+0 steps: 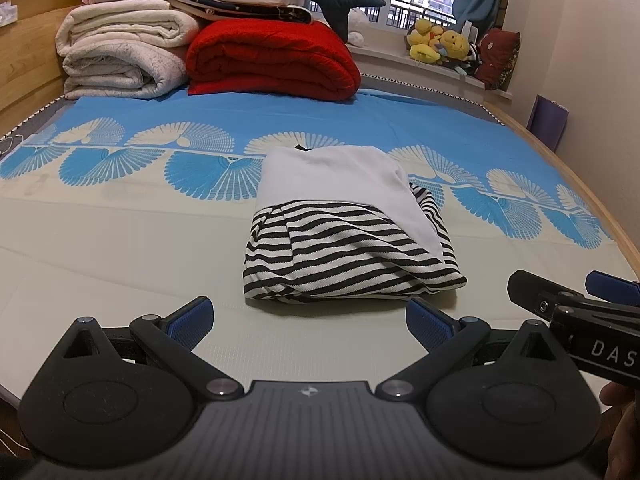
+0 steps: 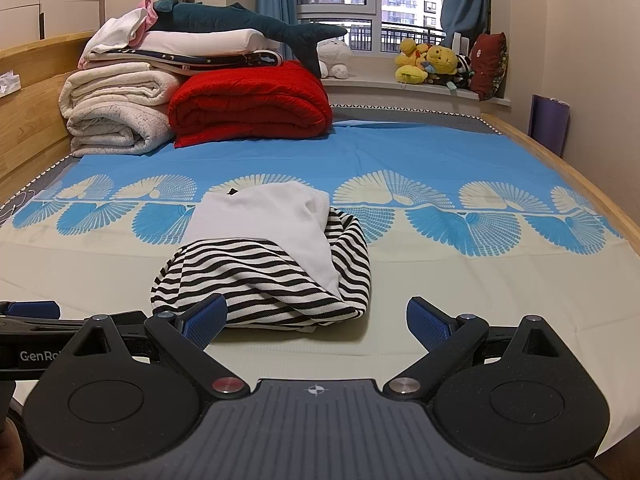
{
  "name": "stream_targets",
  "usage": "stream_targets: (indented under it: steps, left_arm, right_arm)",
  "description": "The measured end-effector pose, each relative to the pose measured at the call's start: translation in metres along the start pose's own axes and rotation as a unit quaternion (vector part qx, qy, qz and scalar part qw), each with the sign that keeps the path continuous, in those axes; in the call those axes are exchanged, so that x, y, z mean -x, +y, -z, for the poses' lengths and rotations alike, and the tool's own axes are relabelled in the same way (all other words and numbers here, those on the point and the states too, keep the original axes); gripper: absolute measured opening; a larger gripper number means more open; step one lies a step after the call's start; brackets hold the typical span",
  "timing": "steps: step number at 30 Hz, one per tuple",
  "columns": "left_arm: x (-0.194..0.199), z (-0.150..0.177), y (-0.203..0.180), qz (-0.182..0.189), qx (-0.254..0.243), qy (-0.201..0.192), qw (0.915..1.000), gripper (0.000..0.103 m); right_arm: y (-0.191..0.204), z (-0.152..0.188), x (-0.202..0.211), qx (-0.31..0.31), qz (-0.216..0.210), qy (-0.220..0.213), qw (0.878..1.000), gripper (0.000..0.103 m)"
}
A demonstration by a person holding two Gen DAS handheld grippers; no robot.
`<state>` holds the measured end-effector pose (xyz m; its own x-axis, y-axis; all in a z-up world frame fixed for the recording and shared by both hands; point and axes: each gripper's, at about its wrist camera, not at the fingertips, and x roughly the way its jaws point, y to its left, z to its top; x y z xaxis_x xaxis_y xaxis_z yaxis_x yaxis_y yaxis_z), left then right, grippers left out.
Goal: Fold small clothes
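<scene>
A small garment (image 1: 344, 232), white on top with black-and-white stripes below, lies folded in a compact bundle on the bed sheet (image 1: 120, 248). It also shows in the right wrist view (image 2: 272, 256). My left gripper (image 1: 310, 320) is open and empty, just short of the bundle's near edge. My right gripper (image 2: 316, 320) is open and empty, its left pad (image 2: 204, 320) close to the bundle's near edge. The right gripper also shows at the right edge of the left wrist view (image 1: 568, 296).
A red folded blanket (image 1: 272, 60) and rolled cream blankets (image 1: 120, 52) are stacked at the head of the bed, with a plush shark (image 2: 248, 24) on top. Plush toys (image 2: 432, 62) sit on the windowsill. A wooden bed frame (image 2: 540, 148) runs along the right.
</scene>
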<state>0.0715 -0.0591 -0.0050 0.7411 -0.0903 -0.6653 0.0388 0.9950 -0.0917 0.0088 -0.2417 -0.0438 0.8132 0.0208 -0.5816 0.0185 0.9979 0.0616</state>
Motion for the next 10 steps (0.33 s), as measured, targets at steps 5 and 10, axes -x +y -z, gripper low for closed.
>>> stream_targets:
  steps: [5,10]
  left_arm:
    - [-0.0002,0.0007,-0.0005,0.000,0.001,0.000,1.0000,0.102]
    - [-0.0011,0.0014,-0.0010,-0.001,0.001,0.001,1.0000,0.102]
  right_arm:
    - [0.0000,-0.0001,0.0000,0.000,0.000,0.000,1.000,0.096]
    - [0.0002,0.0002,-0.0001,0.000,0.000,0.000,1.000,0.096]
